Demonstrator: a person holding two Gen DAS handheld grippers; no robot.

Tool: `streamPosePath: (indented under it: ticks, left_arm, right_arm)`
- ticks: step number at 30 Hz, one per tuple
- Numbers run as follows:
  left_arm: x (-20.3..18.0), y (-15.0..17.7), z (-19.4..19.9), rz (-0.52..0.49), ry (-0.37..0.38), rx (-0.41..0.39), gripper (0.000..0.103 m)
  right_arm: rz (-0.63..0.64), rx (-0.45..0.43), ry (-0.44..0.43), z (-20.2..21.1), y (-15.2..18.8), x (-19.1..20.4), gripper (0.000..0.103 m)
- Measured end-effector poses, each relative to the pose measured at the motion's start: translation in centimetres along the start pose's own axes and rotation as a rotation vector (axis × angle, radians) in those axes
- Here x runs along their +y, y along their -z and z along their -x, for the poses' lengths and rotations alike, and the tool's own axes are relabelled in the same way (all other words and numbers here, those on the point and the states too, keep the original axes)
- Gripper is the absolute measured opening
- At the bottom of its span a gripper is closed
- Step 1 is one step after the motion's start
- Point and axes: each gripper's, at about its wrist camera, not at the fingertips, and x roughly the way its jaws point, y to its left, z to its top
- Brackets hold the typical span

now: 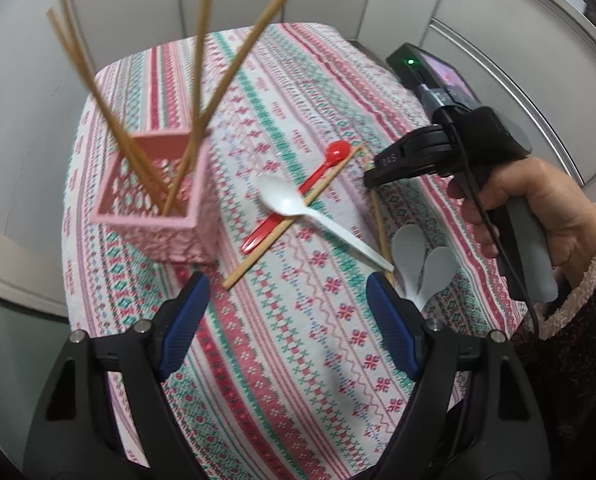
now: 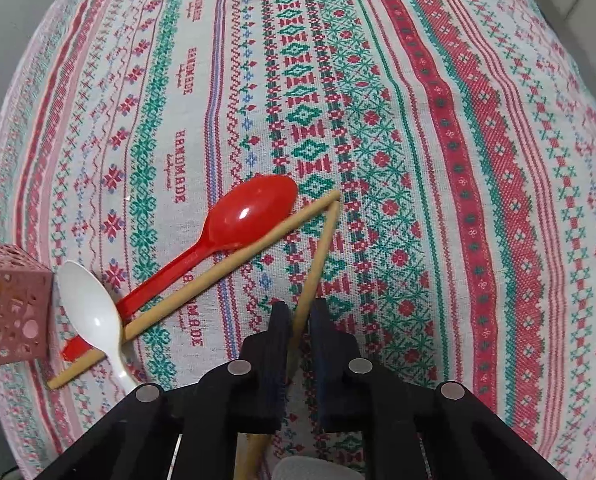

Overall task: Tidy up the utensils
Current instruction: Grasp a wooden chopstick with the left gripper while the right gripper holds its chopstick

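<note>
A pink lattice basket (image 1: 158, 204) stands on the patterned tablecloth (image 1: 298, 340) with several wooden chopsticks (image 1: 202, 80) upright in it. A red spoon (image 1: 298, 196), a white spoon (image 1: 298, 208) and a loose chopstick (image 1: 298, 208) lie crossed beside it. My left gripper (image 1: 288, 312) is open and empty above the cloth. My right gripper (image 2: 300, 312) is nearly closed around another chopstick (image 2: 318, 256) that lies on the cloth; the jaws stand close on either side of it. The red spoon (image 2: 254, 212) and white spoon (image 2: 94, 312) lie to its left.
Two grey spoons (image 1: 422, 264) lie near the table's right edge under the right gripper's handle. A dark device with a green light (image 1: 426, 68) sits at the far right corner. The basket's corner (image 2: 6, 304) shows at left in the right wrist view.
</note>
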Motion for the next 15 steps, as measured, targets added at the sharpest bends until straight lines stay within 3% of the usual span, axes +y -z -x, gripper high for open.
streamPosePath:
  ticks: [8,15]
  left_arm:
    - [-2.4,-1.5,-1.2,-0.060,0.027,0.003,0.058]
    - [-5.1,-3.7,-5.8,-0.135,0.021,0.067,0.026]
  right_arm:
    - [-0.095,-0.055,-0.161,3.2,0.6,-6.3,0.005]
    - [-0.150,-0.149,-0.264,8.6,2.3,-9.3,0.005]
